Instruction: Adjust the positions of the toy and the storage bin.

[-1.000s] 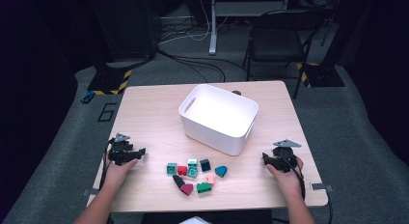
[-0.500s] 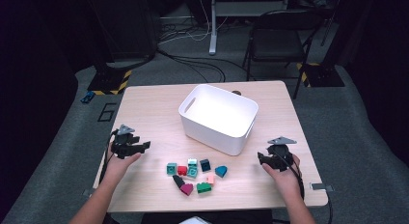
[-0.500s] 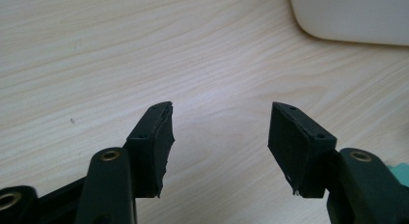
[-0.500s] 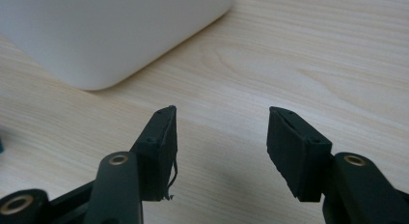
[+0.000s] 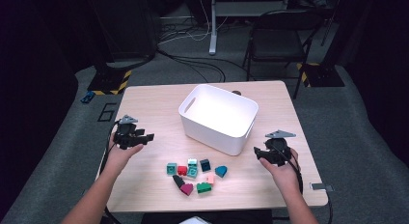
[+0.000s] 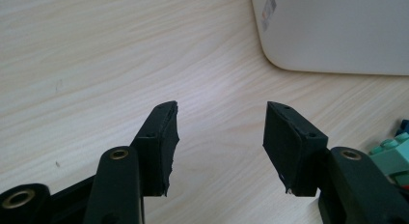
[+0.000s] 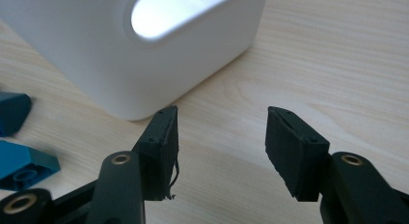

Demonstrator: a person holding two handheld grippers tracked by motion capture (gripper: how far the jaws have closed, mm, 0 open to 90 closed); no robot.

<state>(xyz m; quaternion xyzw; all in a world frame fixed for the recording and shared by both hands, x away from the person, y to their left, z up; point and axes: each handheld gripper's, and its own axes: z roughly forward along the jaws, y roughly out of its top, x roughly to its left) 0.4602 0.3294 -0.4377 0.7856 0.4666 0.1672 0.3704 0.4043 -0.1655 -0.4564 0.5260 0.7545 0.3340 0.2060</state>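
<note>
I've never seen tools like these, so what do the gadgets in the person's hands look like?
Each hand-held gripper, left and right, is black, with two flat rectangular jaws hinged on brass-coloured rivets. A grey three-cornered plate sits on top of each, and a black cable trails back along the forearm. The forearms show no sleeves.

We see a pale wooden surface (image 5: 159, 103) standing on grey carpet floor (image 5: 357, 137). Behind it, a dark folding chair (image 5: 284, 28) stands to the right of a white metal pole (image 5: 212, 26), and black cables (image 5: 193, 64) trail across the carpet between them and the surface. Two black bases with yellow-and-black stripes sit on the floor, one at the left (image 5: 113, 81) and one at the right (image 5: 320, 74). A small blue object (image 5: 87, 96) lies near the left base.
</note>
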